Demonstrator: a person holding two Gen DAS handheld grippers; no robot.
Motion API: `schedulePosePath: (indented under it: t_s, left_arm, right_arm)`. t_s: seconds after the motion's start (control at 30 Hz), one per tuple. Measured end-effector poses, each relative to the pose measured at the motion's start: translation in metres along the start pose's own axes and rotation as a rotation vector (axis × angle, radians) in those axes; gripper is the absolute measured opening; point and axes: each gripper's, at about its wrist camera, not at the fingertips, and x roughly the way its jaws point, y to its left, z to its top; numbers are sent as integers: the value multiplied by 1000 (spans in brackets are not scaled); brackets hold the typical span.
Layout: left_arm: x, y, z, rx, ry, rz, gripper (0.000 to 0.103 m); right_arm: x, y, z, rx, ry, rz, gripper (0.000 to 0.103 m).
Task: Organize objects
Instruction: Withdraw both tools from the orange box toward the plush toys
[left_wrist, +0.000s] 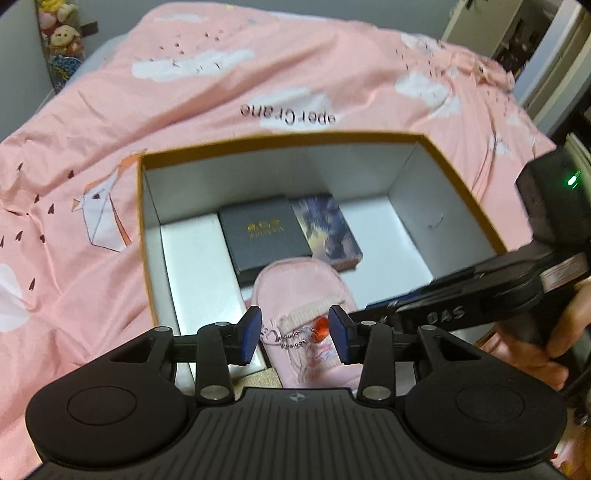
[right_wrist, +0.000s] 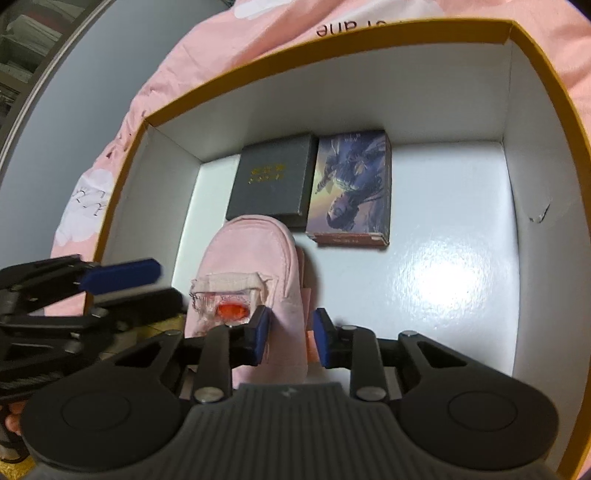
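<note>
A pink pouch (left_wrist: 306, 291) lies in the box (left_wrist: 458, 162) at its near edge, its far end over the dark case (left_wrist: 266, 232), which lies beside a picture card box (left_wrist: 328, 229) at the box's far wall. The left gripper (left_wrist: 295, 334) hangs part open over the pouch's charm end, pads clear of the fabric and holding nothing. The right gripper (right_wrist: 290, 336) stands narrow astride the pouch's right edge; whether its pads press I cannot tell. The step looks like settling the pouch in; next calls for freeing both grippers and lifting clear without dragging it. The box sits on a bed under a pink quilt (left_wrist: 258, 74), with soft toys (left_wrist: 62, 33) at the far left corner and a doorway (left_wrist: 517, 37) at the far right.
</note>
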Motion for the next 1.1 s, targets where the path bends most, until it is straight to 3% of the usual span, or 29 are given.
schedulePosePath:
  t_s: [0.23, 0.43, 0.6, 0.8, 0.9, 1.1]
  left_arm:
    - [-20, -5, -9, -8, -85, -54, 47]
    - [-61, -29, -31, 18, -183, -94, 49]
    - [-89, -50, -60, 15, -220, -113, 50]
    - [-102, -66, -97, -42, -205, -176, 53]
    - [-97, -70, -118, -98, -173, -229, 53]
    - [-71, -80, -155, -152, -84, -248, 53]
  right_arm:
    - [-11, 8, -3, -41, -38, -39, 31]
    - [-52, 33, -29, -145, -158, -85, 41]
    - [-98, 49, -71, -205, -300, -112, 59]
    - [-144, 51, -133, -182, -401, -160, 59]
    - [-161, 49, -172, -159, -437, -143, 59]
    - [-169, 49, -230, -94, -446, -191, 58]
